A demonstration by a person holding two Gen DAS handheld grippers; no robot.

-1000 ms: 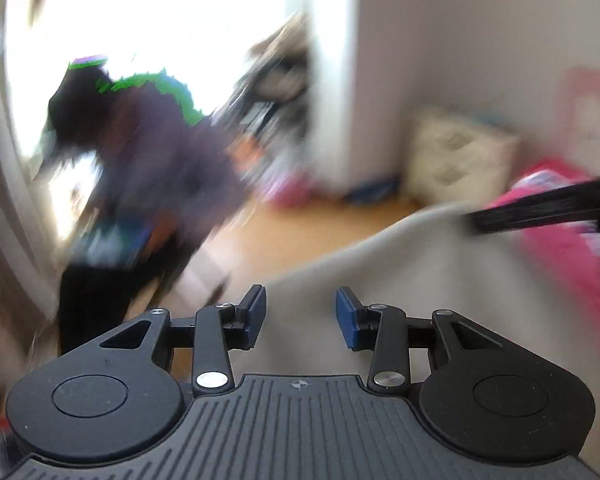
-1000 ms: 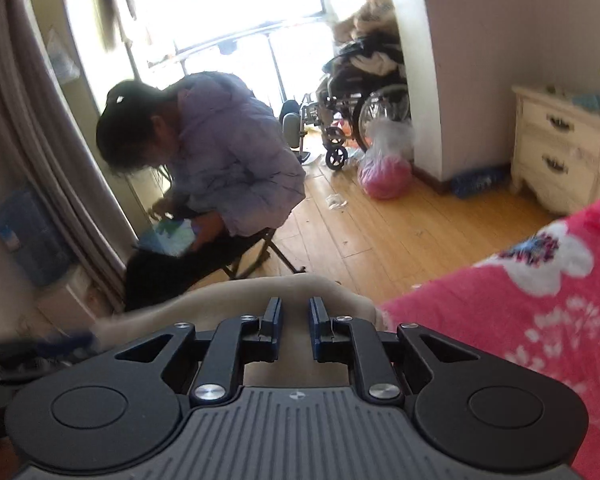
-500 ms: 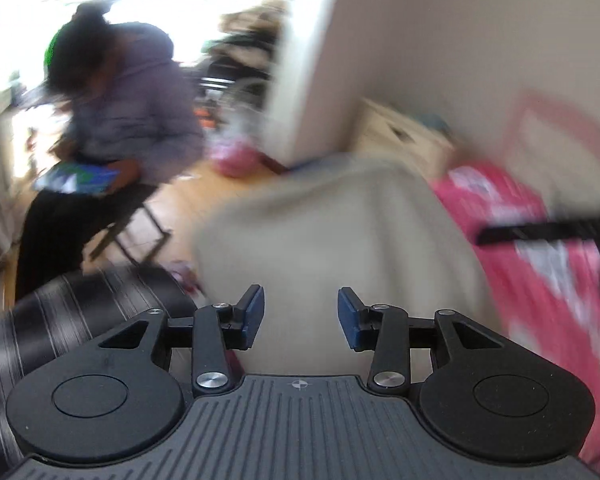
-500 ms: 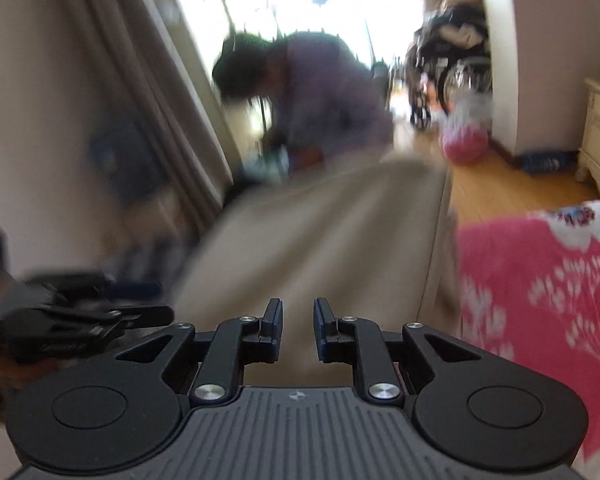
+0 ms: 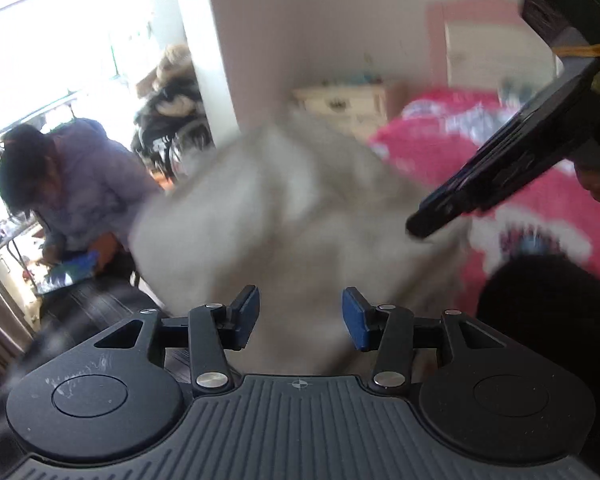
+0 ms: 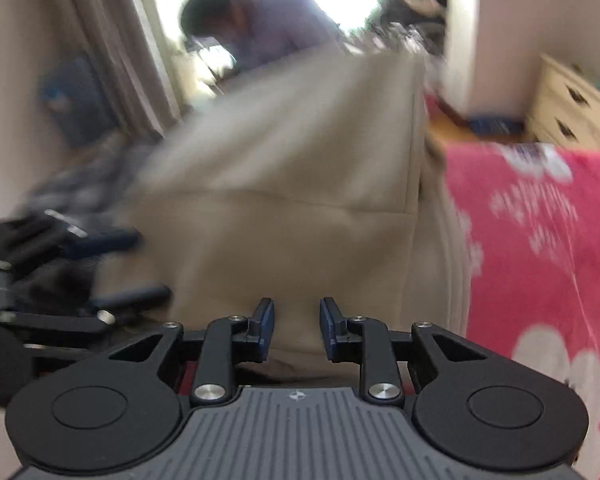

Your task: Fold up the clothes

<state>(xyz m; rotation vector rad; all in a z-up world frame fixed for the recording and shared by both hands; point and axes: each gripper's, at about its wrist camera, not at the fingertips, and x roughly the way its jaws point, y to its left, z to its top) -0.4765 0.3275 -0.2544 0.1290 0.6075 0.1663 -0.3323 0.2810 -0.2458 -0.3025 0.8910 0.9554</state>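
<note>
A beige garment [image 5: 300, 208] lies blurred over the pink floral bedspread [image 5: 428, 152]. In the right wrist view the beige garment [image 6: 284, 184] shows a fold line across it. My left gripper [image 5: 300, 316] hovers at its near edge; its jaws are opening, the cloth lies in the gap and the blue pads do not press it. My right gripper [image 6: 297, 330] is also opening over the near hem, with its pads clear of the cloth. The right gripper [image 5: 420, 226] reaches down to the garment's right side. The left gripper [image 6: 148, 266] sits at its left edge.
A seated person [image 5: 80, 184] in a purple jacket bends over by the bright window. A cream nightstand [image 6: 576, 108] stands by the wall and a curtain [image 6: 112, 40] hangs at the left. Dark striped cloth [image 5: 84, 304] lies at the left, and a black mass [image 5: 540, 304] at the lower right.
Both grippers swept sideways with the beige garment, which now spreads wider over the bed. The right jaws have parted from nearly shut, and the left jaws stand a little wider.
</note>
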